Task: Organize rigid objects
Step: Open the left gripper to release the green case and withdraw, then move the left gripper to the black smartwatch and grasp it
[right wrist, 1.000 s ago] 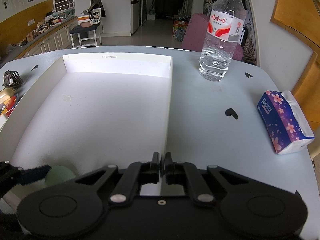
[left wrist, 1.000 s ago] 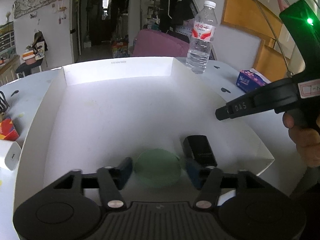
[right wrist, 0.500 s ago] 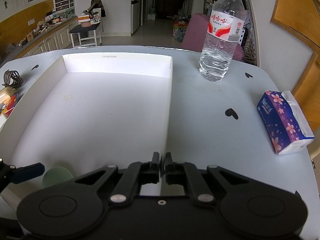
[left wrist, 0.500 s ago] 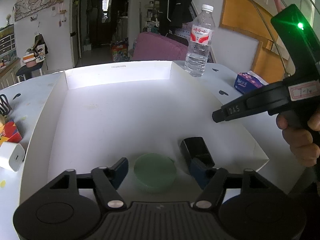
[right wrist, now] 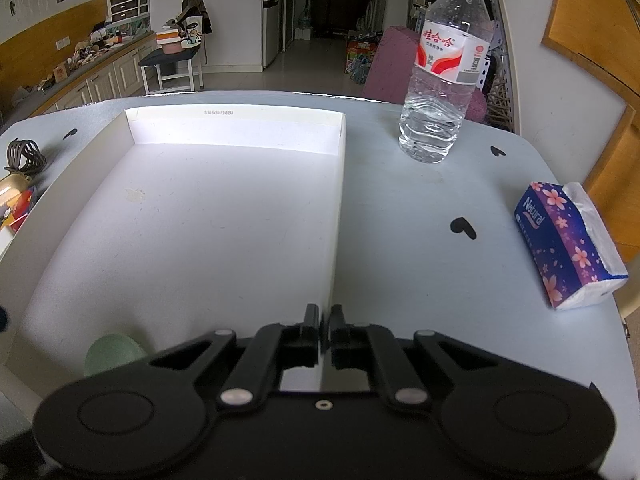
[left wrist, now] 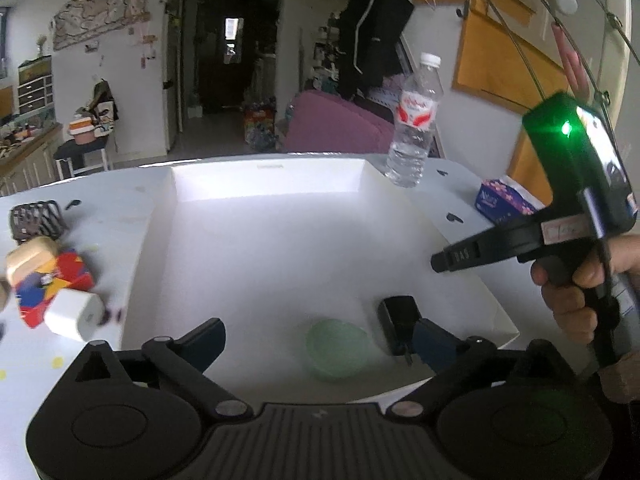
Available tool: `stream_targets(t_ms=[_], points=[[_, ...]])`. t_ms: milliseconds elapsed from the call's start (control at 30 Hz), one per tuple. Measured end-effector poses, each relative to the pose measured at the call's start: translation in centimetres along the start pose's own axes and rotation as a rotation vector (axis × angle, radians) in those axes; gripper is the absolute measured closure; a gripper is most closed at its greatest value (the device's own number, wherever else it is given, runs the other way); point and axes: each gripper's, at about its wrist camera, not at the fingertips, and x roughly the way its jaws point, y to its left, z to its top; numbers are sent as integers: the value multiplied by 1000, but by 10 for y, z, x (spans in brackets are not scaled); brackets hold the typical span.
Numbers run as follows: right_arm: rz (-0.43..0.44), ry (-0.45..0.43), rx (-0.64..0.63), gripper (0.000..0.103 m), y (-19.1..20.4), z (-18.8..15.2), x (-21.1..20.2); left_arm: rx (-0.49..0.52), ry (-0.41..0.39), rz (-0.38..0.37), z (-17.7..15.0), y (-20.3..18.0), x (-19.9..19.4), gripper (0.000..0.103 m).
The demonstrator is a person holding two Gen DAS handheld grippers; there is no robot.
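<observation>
Two small things lie inside the big white cardboard tray [left wrist: 496, 312] on the pale worktop [right wrist: 420, 208]: a round pale green lid [left wrist: 337, 347] and a small black box [left wrist: 398, 316], both close to the tray's near edge, the box just right of the lid. The left hand-held gripper [left wrist: 316, 338] hangs over that near edge with its blue-tipped fingers [left wrist: 206, 338] spread wide; its jaws have just been opening, and the green lid sits between them, not touched by either one. The right hand-held gripper [right wrist: 325, 330] has its fingers pressed together with nothing in them, right over the tray's right wall. A clear plastic water bottle [right wrist: 444, 80] stands past the tray's far right corner. A purple flowered tissue pack [right wrist: 560, 240] lies well to the tray's right. Left of the tray sit a white plug block [left wrist: 74, 314] and a red, yellow and blue packet [left wrist: 52, 284].
</observation>
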Motion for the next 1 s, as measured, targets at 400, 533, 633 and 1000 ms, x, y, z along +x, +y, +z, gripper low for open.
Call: stream_targets(t_ms=[400,533,633,1000], points=[[1,0,2,98,0,0,0,-18,-63,92,-3,33,-43,0],[1,0,2,98,0,0,0,-42,-75,147,-8,55,-56,0],[1,0,2,98,0,0,0,-47,-77,194,-12,70,-61,0],[0,0,2,98,0,0,0,-141,-89,327,-28,122,-73,0]])
